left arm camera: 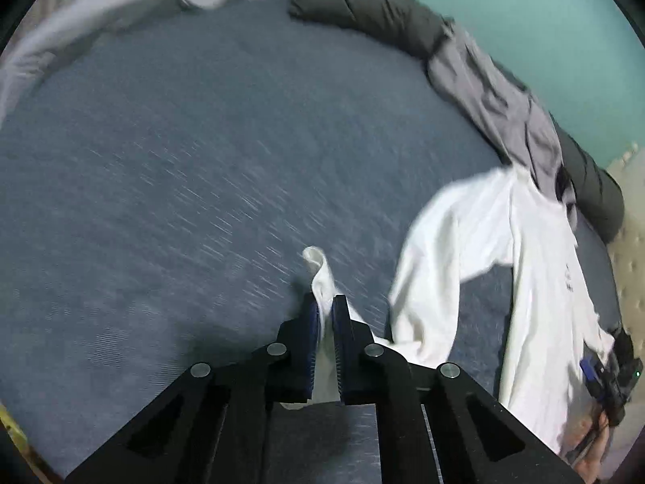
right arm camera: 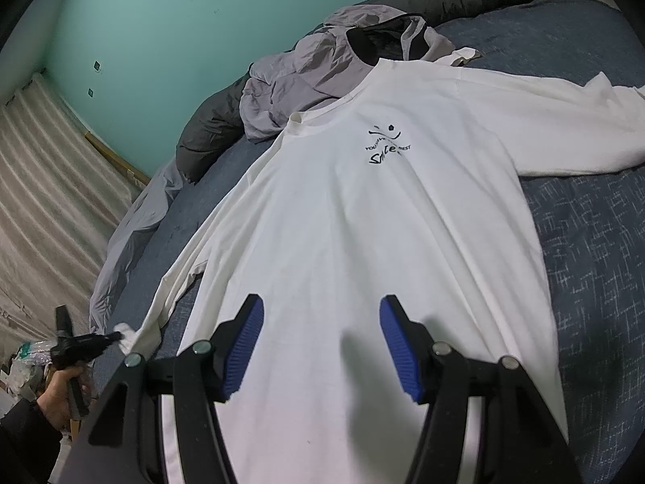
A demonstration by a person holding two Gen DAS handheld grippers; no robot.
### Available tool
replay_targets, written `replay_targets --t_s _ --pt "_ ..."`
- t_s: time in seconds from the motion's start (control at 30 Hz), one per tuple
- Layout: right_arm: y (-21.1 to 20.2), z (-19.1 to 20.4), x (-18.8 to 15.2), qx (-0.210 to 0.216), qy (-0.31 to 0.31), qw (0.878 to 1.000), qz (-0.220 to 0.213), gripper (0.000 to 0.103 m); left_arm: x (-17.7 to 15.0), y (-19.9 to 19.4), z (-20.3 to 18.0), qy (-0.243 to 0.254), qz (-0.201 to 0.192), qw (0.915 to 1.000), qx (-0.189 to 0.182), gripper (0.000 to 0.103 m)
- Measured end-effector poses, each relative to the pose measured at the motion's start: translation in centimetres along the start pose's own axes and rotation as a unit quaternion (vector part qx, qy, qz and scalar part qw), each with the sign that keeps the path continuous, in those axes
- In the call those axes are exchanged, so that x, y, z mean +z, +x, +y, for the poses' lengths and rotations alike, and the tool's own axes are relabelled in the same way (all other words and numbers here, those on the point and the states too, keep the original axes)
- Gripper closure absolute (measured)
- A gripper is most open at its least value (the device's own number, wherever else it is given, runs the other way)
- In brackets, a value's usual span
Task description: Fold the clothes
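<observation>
Lying flat, white shirt, collar toward grey jacket

Motion blur smears the blue bedspread, and the white shirt's hem is cut off by the right wrist view's lower edge.

White shirt: smooth matt cloth. Bedcover: coarse blue weave. Tool pads: ribbed blue rubber.

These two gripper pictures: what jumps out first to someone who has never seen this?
A white long-sleeved shirt with a small dark chest print lies spread on the blue bed. The left gripper pinches its sleeve cuff; the right gripper hangs open over the hem.
</observation>
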State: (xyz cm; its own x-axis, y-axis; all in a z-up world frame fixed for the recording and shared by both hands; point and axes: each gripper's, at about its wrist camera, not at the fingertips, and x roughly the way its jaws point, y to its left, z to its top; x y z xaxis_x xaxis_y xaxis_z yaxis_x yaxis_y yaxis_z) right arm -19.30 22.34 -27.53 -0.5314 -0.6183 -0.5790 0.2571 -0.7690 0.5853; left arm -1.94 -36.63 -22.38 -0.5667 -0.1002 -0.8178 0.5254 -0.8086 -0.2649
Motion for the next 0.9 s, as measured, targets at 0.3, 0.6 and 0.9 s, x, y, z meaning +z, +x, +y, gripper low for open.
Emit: replay_targets --t_s 0.3,0.6,0.9 --pt "0.3 0.1 -0.1 -0.003 -0.004 1.0 0.001 0.042 3.2 -4.2 5.5 -0.034 -0.052 0.9939 0.091 0.095" --pt "0.8 0.0 -0.1 -0.007 -0.008 1.0 0.008 0.042 3.8 0.6 8.4 -0.093 0.018 0.9926 0.076 0.091" --pt "0.7 0.0 -0.1 -0.006 -0.008 1.0 0.006 0.042 3.4 -0.8 7.8 -0.084 -0.011 0.9914 0.099 0.074"
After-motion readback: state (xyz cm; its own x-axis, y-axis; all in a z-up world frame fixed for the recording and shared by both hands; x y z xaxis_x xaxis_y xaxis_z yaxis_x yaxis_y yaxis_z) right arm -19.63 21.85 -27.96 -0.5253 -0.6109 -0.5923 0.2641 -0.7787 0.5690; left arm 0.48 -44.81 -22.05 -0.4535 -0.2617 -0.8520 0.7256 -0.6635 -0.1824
